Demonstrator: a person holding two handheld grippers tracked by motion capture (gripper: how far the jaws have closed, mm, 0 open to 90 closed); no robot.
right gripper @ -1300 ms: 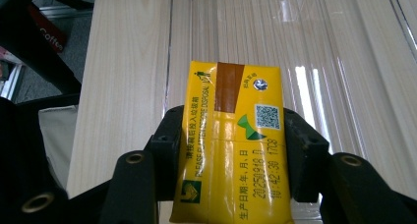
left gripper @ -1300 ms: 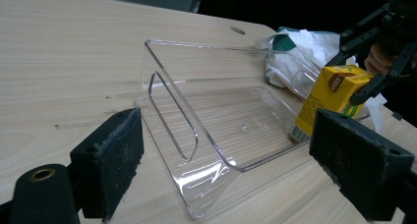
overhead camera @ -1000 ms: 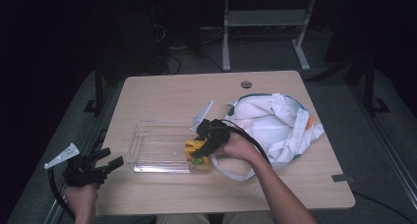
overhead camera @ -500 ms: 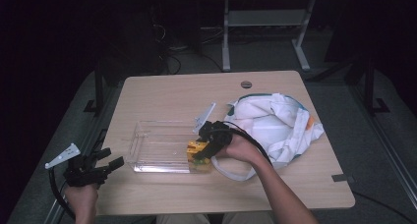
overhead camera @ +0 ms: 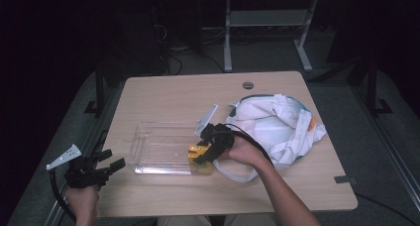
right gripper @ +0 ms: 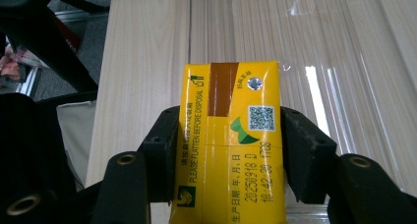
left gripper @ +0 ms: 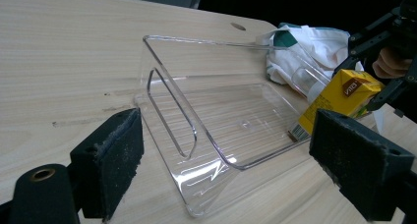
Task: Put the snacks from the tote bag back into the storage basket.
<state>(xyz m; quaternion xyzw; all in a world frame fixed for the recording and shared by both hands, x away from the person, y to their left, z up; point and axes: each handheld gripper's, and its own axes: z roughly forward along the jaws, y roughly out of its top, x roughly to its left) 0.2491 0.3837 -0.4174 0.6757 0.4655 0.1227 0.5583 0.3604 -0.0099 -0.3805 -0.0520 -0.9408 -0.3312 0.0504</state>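
A yellow drink carton (right gripper: pixel 231 135) stands tilted at the right end of a clear plastic tray (overhead camera: pixel 143 156), with its bottom on the tray floor (left gripper: pixel 339 98). My right gripper (right gripper: pixel 229 150) is around the carton's upper part. Its jaws have just been opening, and the pads now flank the carton's two sides loosely. In the high view this gripper (overhead camera: pixel 202 155) reaches in from the right over the tray's end. My left gripper (overhead camera: pixel 113 159) is held at the table's front left corner, apart from the tray. It is wide open (left gripper: pixel 226 170) with nothing between its pads.
A crumpled white cloth bag (overhead camera: pixel 277 127) with long straps lies right of the tray, under the right hand. A round cable hole (overhead camera: pixel 248 85) sits near the table's far edge. Bare wood lies behind the tray and along the front edge.
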